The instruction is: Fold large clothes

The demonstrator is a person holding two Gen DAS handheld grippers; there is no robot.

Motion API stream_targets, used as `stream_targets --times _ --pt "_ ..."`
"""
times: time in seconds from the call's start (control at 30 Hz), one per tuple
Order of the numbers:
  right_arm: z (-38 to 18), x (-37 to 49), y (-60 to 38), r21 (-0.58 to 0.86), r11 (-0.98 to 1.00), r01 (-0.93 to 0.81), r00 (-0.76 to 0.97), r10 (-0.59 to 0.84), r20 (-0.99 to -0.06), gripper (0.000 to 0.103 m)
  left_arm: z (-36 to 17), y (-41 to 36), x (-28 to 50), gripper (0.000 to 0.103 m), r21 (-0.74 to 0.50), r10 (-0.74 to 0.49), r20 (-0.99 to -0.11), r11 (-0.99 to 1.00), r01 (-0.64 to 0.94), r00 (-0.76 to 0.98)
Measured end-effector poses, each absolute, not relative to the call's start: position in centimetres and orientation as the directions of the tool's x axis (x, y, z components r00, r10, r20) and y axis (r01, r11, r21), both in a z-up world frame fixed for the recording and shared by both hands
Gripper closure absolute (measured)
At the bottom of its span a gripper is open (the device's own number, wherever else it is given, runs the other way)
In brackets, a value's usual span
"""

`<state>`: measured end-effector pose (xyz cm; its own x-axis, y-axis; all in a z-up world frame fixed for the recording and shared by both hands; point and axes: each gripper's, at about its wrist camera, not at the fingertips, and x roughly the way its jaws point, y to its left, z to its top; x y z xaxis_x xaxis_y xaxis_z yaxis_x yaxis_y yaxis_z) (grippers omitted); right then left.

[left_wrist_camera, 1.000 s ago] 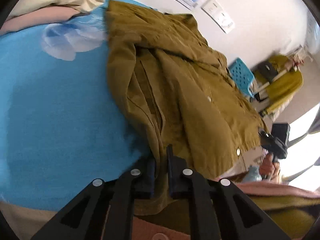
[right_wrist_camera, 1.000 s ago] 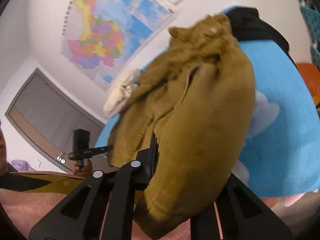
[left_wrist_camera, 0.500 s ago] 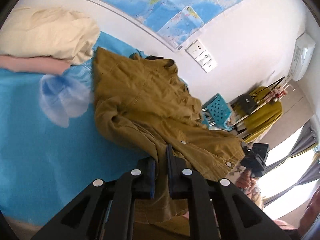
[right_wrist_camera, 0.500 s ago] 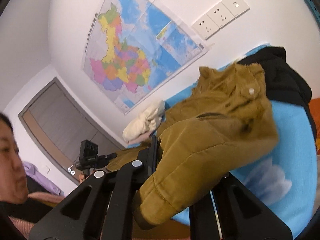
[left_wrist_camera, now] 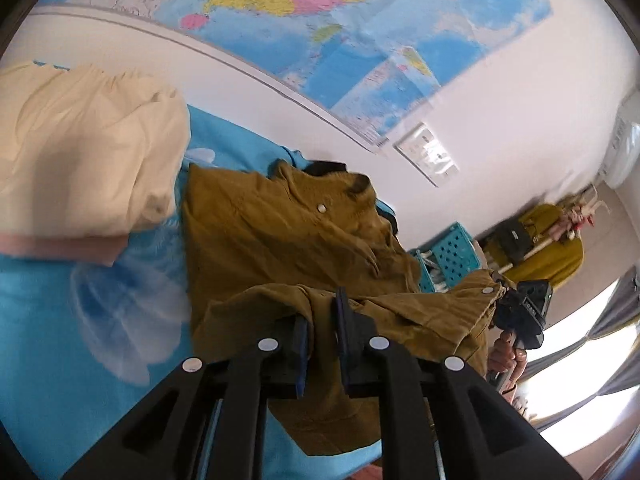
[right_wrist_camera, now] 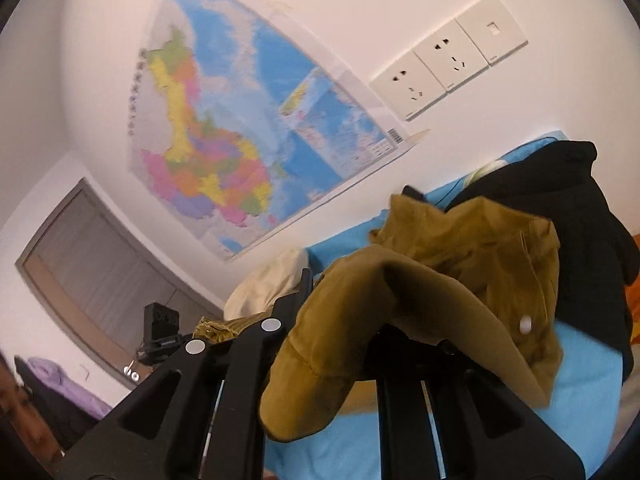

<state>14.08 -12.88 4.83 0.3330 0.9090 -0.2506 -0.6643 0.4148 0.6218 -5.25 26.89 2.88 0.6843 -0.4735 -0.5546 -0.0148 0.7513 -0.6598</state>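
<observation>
Fabric of the olive-brown jacket [left_wrist_camera: 288, 240] is clamped between the nearly closed fingers of the left gripper [left_wrist_camera: 322, 320], while the right gripper [right_wrist_camera: 344, 304] is buried under a draped fold of the same garment, so whether it is clenched cannot be told. Beyond the grippers the jacket lies on a blue bedsheet [left_wrist_camera: 48, 320], with a cream bundle [left_wrist_camera: 80, 160] at ten o'clock, a black garment [right_wrist_camera: 580, 220] at two o'clock in the right view, and a wall map [right_wrist_camera: 240, 140] at twelve o'clock.

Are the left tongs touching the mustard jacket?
Touching. The left wrist view shows the left tongs closed on a fold of the mustard jacket.
</observation>
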Motion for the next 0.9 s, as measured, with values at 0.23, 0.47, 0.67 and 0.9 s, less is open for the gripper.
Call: stream_targets --times 0.23,0.47,0.67,0.9 --pt "3.7 21.1 -9.5 0.651 0.489 -0.581 0.354 0.872 -0.338 0.092 2.0 28.5 1.2 0.091 -0.634 -0.431 -0.61 0.769 -0.084 0.665" --pt "2.5 25.3 -7.1 0.648 0.542 -0.536 0.358 0.841 -0.407 0.092 0.1 30.0 5.6 0.091 -0.623 -0.406 -0.654 0.768 -0.149 0.639" --pt "2.1 26.9 -6.1 0.64 0.569 -0.516 0.365 0.822 -0.436 0.092 -0.5 30.3 7.4 0.091 -0.607 -0.395 -0.674 0.777 -0.165 0.624" --pt "1.9 27.7 -5.5 0.628 0.589 -0.509 0.37 0.808 -0.458 0.092 -1.3 30.4 8.4 0.091 -0.597 -0.385 -0.689 0.781 -0.18 0.614"
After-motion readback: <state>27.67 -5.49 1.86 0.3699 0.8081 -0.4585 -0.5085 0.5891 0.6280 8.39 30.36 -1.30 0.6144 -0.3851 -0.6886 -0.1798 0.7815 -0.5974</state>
